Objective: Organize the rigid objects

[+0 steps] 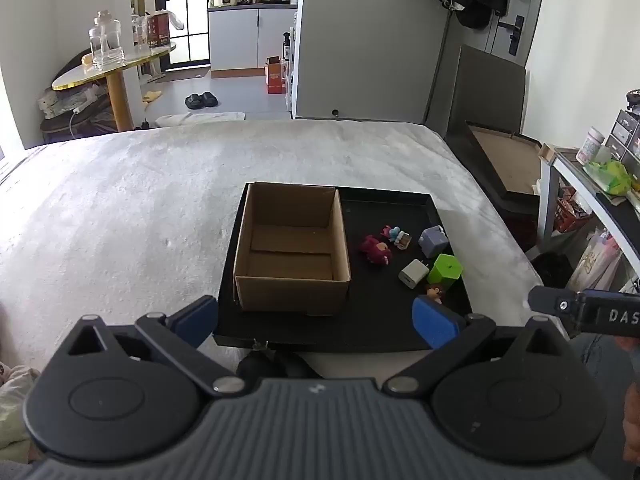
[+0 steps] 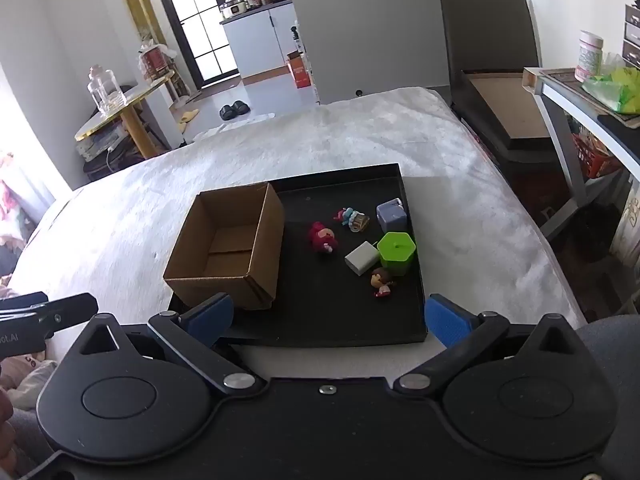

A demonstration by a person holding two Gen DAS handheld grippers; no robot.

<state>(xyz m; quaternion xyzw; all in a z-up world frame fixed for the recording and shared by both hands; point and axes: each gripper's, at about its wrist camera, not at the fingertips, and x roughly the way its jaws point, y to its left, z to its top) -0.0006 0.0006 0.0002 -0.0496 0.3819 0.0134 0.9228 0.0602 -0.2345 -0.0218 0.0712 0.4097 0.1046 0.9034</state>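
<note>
A black tray lies on a white bed cover. An empty cardboard box stands in its left half. To its right lie a dark red figurine, a light blue figurine, a purple cube, a white charger, a green hexagonal block and a brown-haired figurine. My left gripper and right gripper are open and empty at the tray's near edge.
The white bed cover spreads around the tray. A black case and a shelf with clutter stand to the right. A round side table with a glass jar stands far left. The right gripper's body shows at the right edge.
</note>
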